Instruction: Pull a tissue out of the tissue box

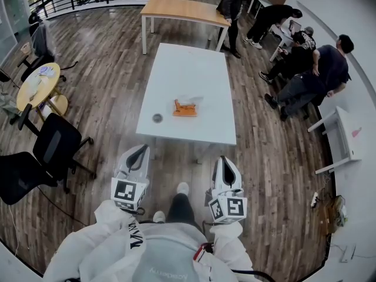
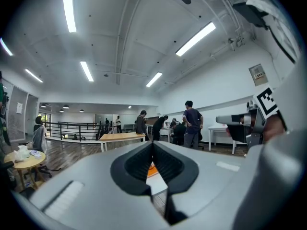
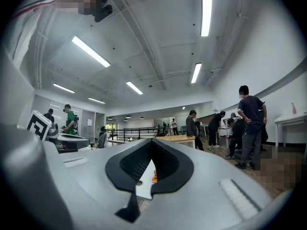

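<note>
Overhead, stands short of the white table point(image 1: 188, 69), holding the left gripper point(image 1: 143, 150) and the right gripper point(image 1: 225, 160) level and side by side, both well apart from the tissue box point(image 1: 184, 108). Shows, from the head view alone, the orange box lying near the table's middle, with a small dark round object point(image 1: 157, 117) just beside it on the left. Takes in a wooden table point(image 1: 182, 7) beyond and a round yellow table point(image 1: 36, 86) off to the left. Settles in the two gripper views what the head view leaves hard to read: each pair of jaws pressed tip to tip, gripping nothing. Catches, through the gap below the left jaws, only a sliver of orange on white. Adds, through the right gripper's gap, the dark round object as well. Reveals only in those views the ceiling light strips point(image 2: 194, 39).
</note>
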A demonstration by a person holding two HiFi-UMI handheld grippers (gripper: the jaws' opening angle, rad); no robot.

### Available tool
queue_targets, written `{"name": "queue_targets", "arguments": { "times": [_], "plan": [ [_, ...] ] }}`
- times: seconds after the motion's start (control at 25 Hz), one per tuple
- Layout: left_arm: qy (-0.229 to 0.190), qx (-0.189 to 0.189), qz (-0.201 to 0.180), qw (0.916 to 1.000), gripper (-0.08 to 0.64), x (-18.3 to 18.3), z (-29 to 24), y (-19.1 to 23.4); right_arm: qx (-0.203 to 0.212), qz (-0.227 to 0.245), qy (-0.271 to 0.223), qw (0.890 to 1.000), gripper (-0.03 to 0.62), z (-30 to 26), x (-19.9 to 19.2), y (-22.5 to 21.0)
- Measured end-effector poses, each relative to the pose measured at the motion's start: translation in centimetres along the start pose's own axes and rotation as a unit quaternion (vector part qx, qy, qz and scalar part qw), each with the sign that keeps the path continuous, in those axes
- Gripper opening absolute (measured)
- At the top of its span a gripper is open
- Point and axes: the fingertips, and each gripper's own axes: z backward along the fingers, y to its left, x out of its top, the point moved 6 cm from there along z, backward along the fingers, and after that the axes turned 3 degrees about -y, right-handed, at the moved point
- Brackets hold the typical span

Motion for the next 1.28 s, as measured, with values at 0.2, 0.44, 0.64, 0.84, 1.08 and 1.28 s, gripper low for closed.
{"name": "queue_targets", "arguments": {
  "times": [0.2,0.44,0.64,0.84,1.08,1.28],
  "plan": [
    [-0.002,0.003,-0.003,1.0000,0.000,0.1,-1.9,0.0,0.006,-0.003,0.000,1.000,0.000,-1.9,-0.3,-1.2],
    [0.006,0.009,-0.001,0.9999,0.000,-0.5,-5.0,0.5,0.016,-0.005,0.004,1.000,0.000,-5.0,-0.6,-2.9],
    [0.010,0.011,-0.001,0.9999,0.000,-0.6,-7.7,1.0,0.024,-0.009,0.008,1.000,0.000,-7.4,-0.9,-4.1],
    [0.017,0.008,-0.004,0.9998,0.000,-0.9,-10.5,1.1,0.027,-0.013,0.017,0.999,0.000,-9.6,-1.6,-5.8],
    [0.024,0.011,-0.011,0.9996,0.000,-0.7,-13.5,1.5,0.032,-0.023,0.025,0.999,0.000,-12.2,-2.3,-7.4],
    [0.036,0.016,-0.011,0.9992,0.000,-1.1,-14.9,1.7,0.040,-0.027,0.027,0.998,0.000,-13.8,-2.6,-8.3]
  ]
}}
